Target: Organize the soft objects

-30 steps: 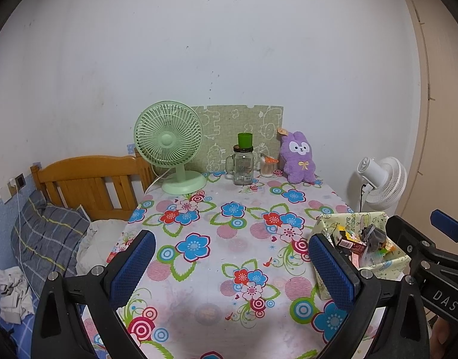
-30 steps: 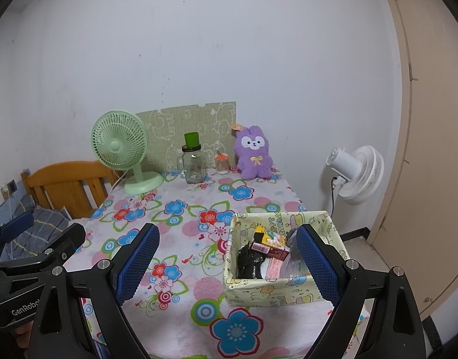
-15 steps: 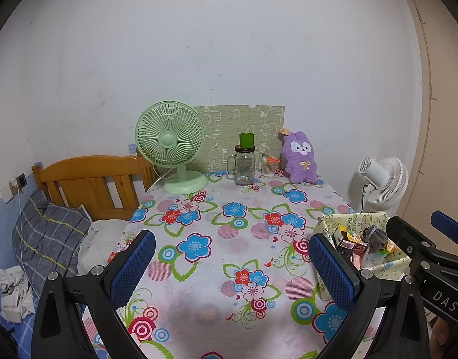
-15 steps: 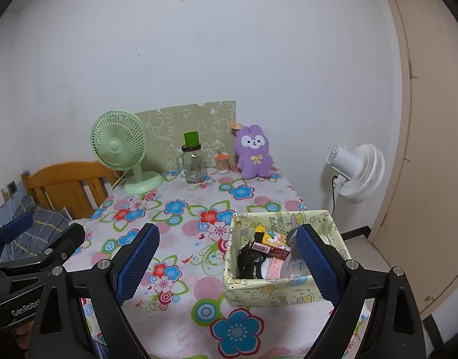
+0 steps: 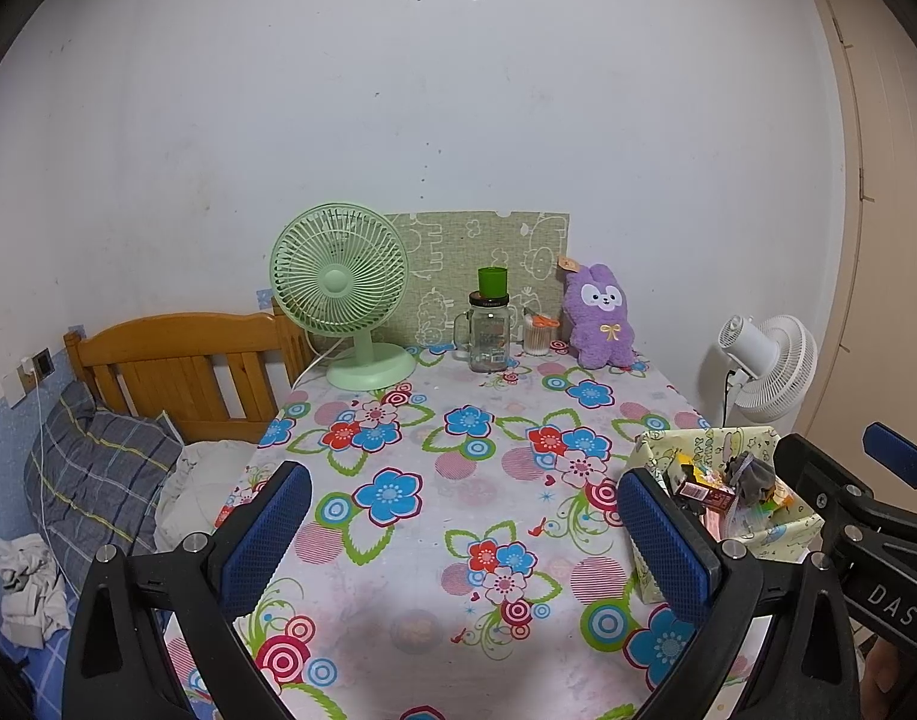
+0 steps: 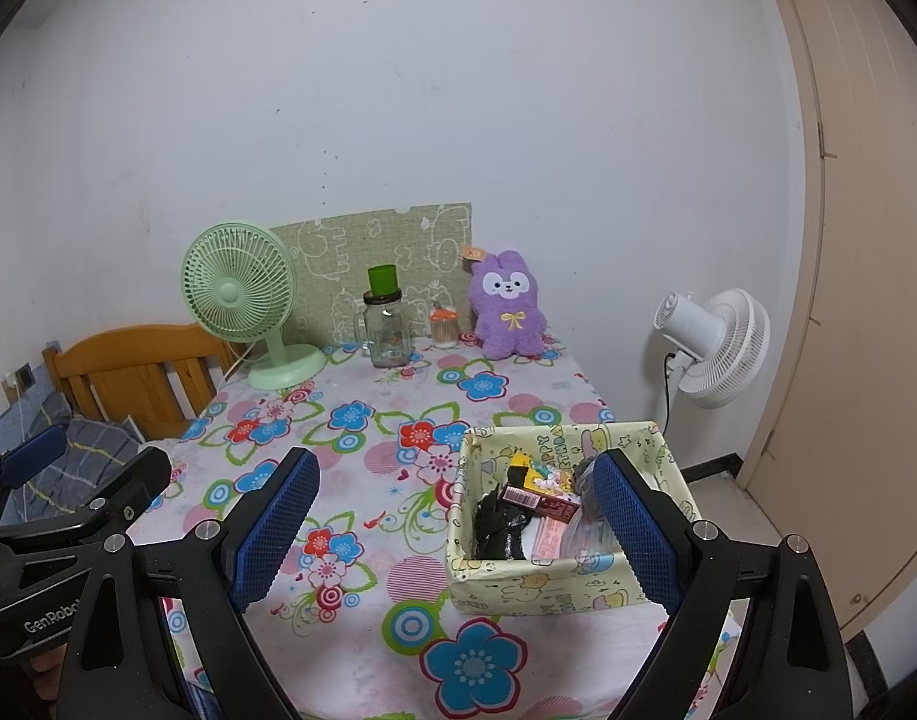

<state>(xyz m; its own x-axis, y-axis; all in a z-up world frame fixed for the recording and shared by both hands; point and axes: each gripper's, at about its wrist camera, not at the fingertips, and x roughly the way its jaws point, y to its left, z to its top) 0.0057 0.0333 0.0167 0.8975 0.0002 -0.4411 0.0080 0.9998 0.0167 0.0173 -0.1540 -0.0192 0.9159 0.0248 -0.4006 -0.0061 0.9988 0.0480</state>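
Observation:
A purple plush rabbit [image 5: 600, 317] [image 6: 508, 305] sits upright at the far end of the flowered table [image 5: 434, 462], against the wall. A pale yellow fabric box [image 6: 554, 585] [image 5: 776, 531] stands at the near right, holding several small items, among them something black [image 6: 499, 525] and a brown packet. My left gripper [image 5: 465, 534] hovers open over the near middle of the table with nothing between its fingers. To the right, my right gripper [image 6: 458, 531] is open too, its right finger in front of the box.
A green desk fan [image 5: 344, 294], a glass jar mug with a green cup on top [image 5: 489, 330] and a small jar [image 5: 541, 336] line the far edge. A white fan [image 6: 713, 348] stands beside the table on the right; a wooden bed frame [image 5: 176, 360] and bedding lie left.
Both views have shifted only slightly; the box sits a little lower in the frames. Both grippers stay open and empty.

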